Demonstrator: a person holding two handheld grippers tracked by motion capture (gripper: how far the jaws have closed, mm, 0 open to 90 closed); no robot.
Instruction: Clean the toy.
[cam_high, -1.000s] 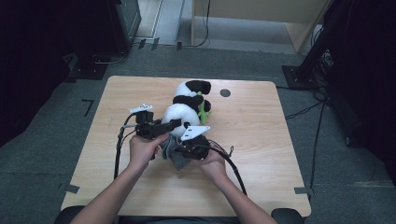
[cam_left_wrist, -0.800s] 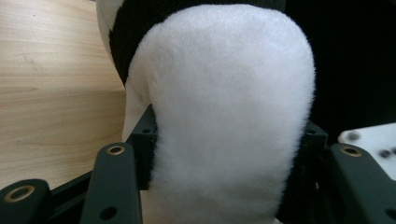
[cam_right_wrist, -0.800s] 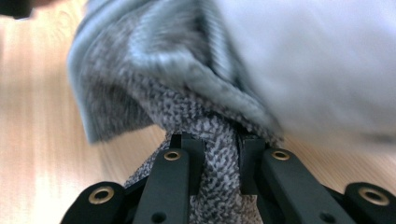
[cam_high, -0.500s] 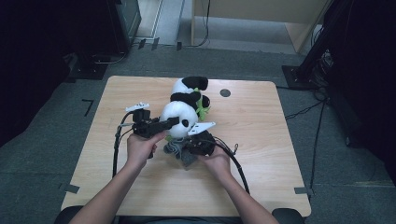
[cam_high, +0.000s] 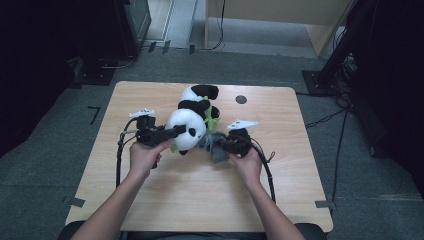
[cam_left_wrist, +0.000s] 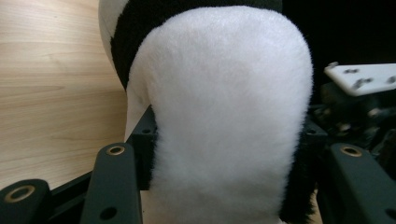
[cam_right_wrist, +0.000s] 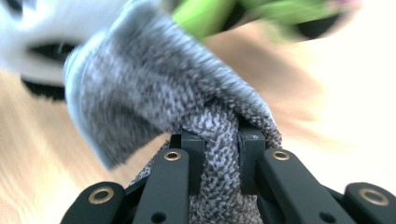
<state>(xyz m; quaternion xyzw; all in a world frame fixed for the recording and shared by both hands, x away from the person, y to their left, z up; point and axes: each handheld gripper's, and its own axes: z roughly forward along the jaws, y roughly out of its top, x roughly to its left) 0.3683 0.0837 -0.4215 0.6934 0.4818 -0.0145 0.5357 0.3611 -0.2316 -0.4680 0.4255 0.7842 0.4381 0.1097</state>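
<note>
The right hand-held gripper (cam_high: 226, 146) has pulled the grey knit (cam_high: 212, 148) rightward off the panda (cam_high: 187, 131).

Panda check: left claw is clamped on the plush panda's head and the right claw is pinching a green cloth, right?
Not quite. The cloth is grey knit, not green; the right gripper view shows the right claw shut on the grey cloth. The rest holds: the left claw clamps the plush panda by its head.

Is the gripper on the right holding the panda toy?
No, the right gripper is clamped on a grey knitted cloth; the left gripper holds the panda.
</note>
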